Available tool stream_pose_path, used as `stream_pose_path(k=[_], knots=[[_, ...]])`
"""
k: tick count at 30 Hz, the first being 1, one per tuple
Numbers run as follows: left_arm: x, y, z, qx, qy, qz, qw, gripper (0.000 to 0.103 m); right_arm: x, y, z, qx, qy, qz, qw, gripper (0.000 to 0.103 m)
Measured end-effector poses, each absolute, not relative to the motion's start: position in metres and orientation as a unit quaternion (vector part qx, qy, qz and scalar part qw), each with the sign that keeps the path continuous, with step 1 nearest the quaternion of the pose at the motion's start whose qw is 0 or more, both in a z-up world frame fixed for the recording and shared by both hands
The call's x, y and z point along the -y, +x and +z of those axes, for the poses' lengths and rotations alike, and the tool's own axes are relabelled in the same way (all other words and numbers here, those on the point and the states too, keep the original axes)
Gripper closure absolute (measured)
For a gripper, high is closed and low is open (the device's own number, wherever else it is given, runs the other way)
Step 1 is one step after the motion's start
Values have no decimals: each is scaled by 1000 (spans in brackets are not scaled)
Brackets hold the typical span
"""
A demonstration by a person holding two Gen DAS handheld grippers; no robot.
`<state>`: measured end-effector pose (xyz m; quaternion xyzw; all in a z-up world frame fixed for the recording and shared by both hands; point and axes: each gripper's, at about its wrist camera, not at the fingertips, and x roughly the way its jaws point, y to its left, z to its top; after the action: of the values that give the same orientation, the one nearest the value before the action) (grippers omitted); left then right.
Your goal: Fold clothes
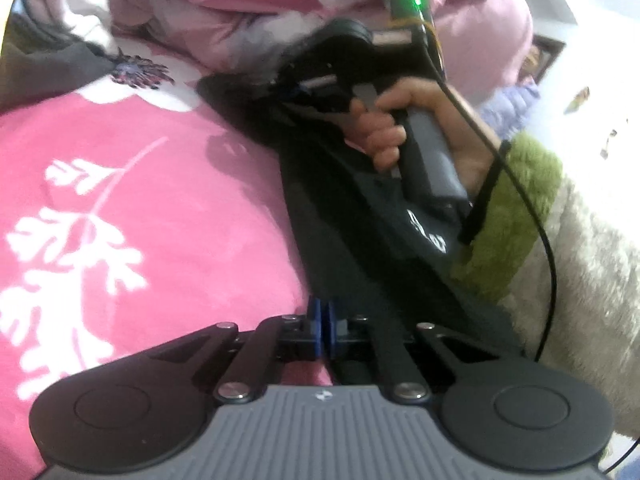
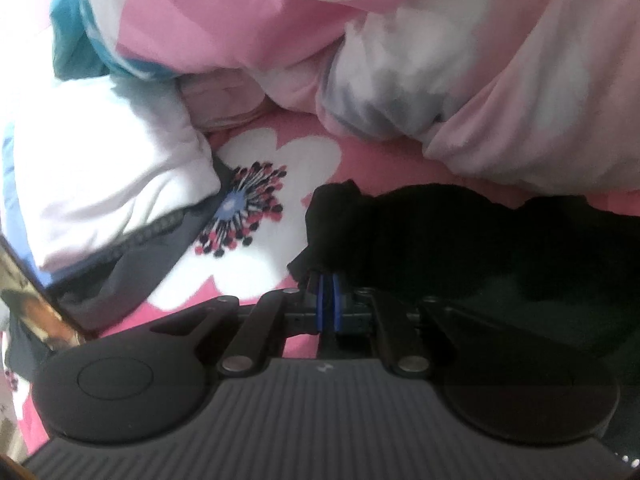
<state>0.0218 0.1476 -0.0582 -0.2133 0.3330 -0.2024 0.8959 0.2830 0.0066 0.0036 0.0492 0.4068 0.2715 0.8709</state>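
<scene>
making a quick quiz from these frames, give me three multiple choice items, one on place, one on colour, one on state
1. Where does the black garment lie?
A. on a pink floral bedsheet
B. on a wooden floor
C. in a basket

2. What colour are the pads on the left tool?
A. red
B. blue
C. yellow

3. How is the right tool?
A. wide open
B. shut on the black garment
C. lying unused

Answers:
1 A, pink sheet with white flowers lies beside the cloth.
2 B, blue pads show at its tip.
3 B, its pads meet with dark cloth bunched there.
</scene>
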Motion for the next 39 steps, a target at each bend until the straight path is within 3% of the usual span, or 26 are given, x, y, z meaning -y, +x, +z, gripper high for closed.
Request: stream_pose_path(k=[15, 20, 22, 24, 36, 39], knots=[[-155, 22, -59, -324, -217, -174, 904, 100, -32, 315, -39, -406, 30, 255, 877, 100], [-155, 24, -59, -324, -215, -173, 905, 99, -13, 311, -18, -418, 54, 273, 865, 94], [-155, 26, -59, -324, -215, -173, 905, 99, -1, 305, -5, -418, 71, 279, 862, 83], [-155, 26, -59, -323, -214, -172, 906, 99, 15, 296, 11, -418, 89, 283, 859, 79], [-150, 17, -49, -320, -184, -149, 917, 100, 203, 161, 113, -388, 164, 193, 886, 75], [-153, 14, -44, -326, -183, -144, 916, 94, 264, 127, 113, -388, 173, 124, 897, 73]])
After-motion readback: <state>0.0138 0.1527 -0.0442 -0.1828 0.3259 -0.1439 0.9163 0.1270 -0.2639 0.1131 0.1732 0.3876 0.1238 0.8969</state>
